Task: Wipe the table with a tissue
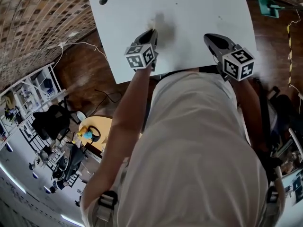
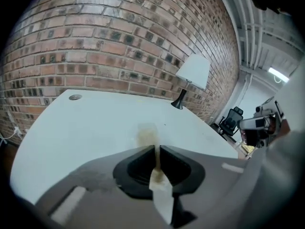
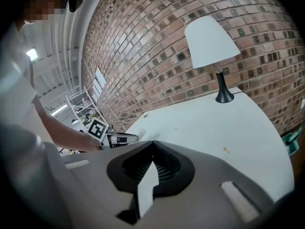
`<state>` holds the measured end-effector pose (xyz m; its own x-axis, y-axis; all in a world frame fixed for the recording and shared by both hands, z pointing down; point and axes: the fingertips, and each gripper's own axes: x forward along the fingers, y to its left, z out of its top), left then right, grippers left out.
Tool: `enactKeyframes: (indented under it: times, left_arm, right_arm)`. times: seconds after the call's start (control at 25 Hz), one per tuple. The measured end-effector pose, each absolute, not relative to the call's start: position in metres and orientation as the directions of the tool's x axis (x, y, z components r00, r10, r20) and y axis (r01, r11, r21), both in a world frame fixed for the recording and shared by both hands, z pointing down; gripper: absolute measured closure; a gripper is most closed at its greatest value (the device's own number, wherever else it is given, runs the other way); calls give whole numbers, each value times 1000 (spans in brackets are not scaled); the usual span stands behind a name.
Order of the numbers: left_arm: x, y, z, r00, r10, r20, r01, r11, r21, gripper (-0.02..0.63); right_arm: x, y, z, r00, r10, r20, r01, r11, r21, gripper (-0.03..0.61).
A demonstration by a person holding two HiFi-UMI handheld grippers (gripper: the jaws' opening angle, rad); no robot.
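Observation:
The white table (image 1: pixel 199 8) fills the top of the head view. My left gripper (image 1: pixel 152 33) is over its near middle, shut on a tissue (image 2: pixel 147 133). The tissue is stained brownish and sticks out ahead of the jaws onto the tabletop (image 2: pixel 71 128). In the head view it shows as a blurred grey patch, the tissue (image 1: pixel 162 25), just beyond the fingertips. My right gripper (image 1: pixel 209 37) hovers over the table's near right part; its jaws meet with nothing between them (image 3: pixel 153 144). The right gripper view shows the left gripper (image 3: pixel 121 138) at its left.
A white-shaded lamp (image 3: pixel 211 42) on a black stem stands at the table's far end by the brick wall (image 2: pixel 119 42). A cable hole (image 1: pixel 103 0) sits in one table corner. Small crumbs (image 3: pixel 225 150) lie on the tabletop. Chairs and shelves (image 1: pixel 42 122) crowd the floor at the left.

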<state>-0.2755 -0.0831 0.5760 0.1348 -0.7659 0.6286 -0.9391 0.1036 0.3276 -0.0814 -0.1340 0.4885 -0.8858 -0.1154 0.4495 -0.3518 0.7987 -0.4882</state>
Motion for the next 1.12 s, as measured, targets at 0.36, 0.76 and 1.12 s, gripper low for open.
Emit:
enactKeyframes:
  times: [0.36,0.76,1.12]
  left_arm:
    - [-230,-169,578,208,-747,631,-889,125,441,572]
    - [-257,-244,583,115,-711,694,-930,168,327,572]
    - [-250,-255,600,75,-677,732,-965,137,225,574]
  right_arm:
    - [-37,-184,486,-897,-110,429,-333,807,-488,571]
    - [11,-217,478,-901,-147,409,-360,780,-512,571]
    - [40,-228,488,-881,-207,426,-426,740,-521,571]
